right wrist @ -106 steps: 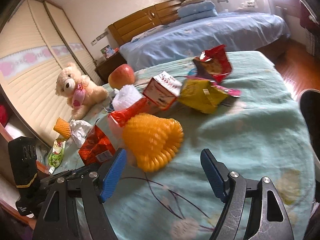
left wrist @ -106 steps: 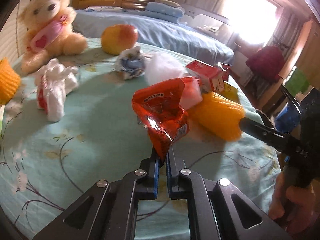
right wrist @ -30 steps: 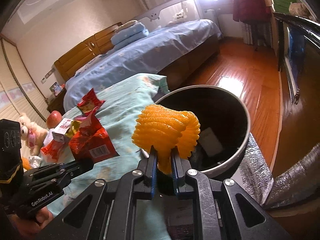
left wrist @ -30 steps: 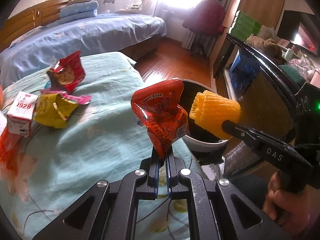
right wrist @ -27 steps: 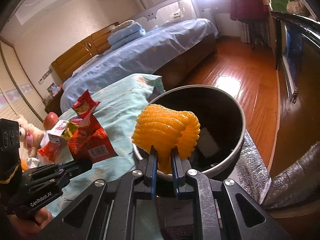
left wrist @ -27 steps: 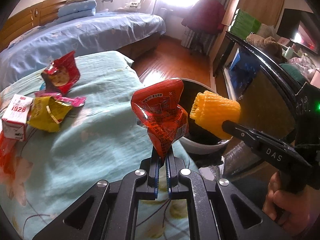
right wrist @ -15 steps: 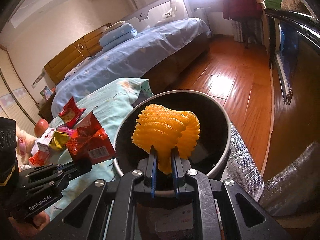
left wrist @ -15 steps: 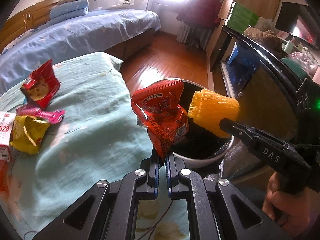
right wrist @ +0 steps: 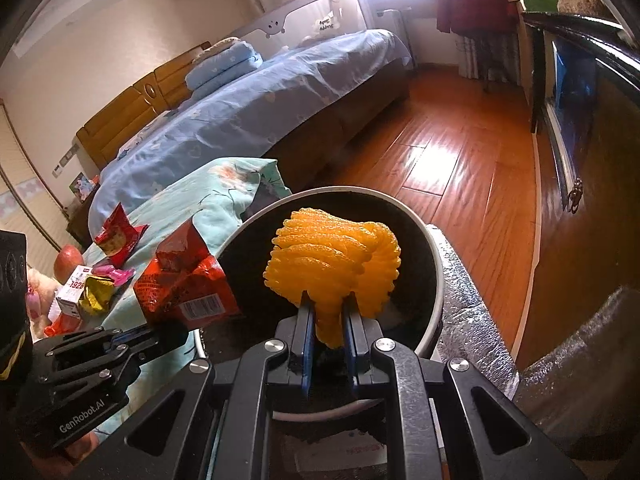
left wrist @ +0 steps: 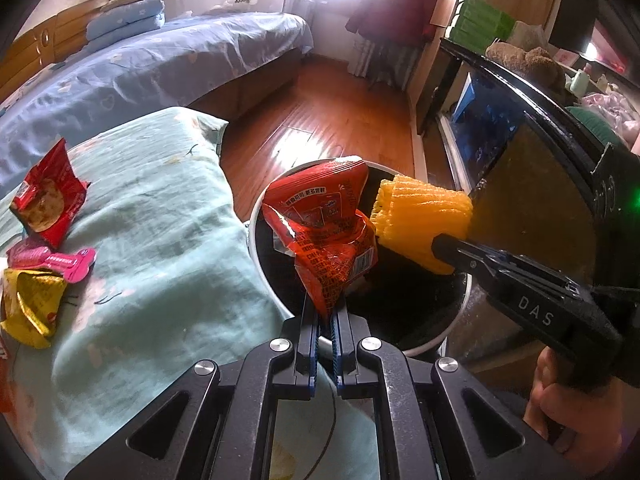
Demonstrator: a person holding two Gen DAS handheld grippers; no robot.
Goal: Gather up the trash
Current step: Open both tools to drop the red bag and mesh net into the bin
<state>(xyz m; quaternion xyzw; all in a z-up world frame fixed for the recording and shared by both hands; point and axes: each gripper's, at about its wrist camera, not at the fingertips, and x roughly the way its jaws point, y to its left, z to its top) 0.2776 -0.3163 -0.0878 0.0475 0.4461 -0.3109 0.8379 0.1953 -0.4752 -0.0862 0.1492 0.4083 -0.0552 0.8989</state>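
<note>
The left gripper is clenched on the bottom corner of a crumpled red snack wrapper, which stands up from the jaws. In the left wrist view the wrapper hangs over the near rim of a round, dark-lined trash bin that fills the middle of the picture.

The right gripper is clamped on the lower edge of an orange foam fruit net. From the left view this net sits at three o'clock of the wrapper, almost touching it, also above the bin's mouth.

Both pieces look very light. The wrapper is thin, crinkly and probably slick, so a pinched corner or fold is the safest hold. The net is soft and springy; it squashes between the pads and any edge would serve.

At nine o'clock of the bin lies a table under a pale green cloth, with a red packet, a pink wrapper and a yellow packet awaiting collection.
</note>
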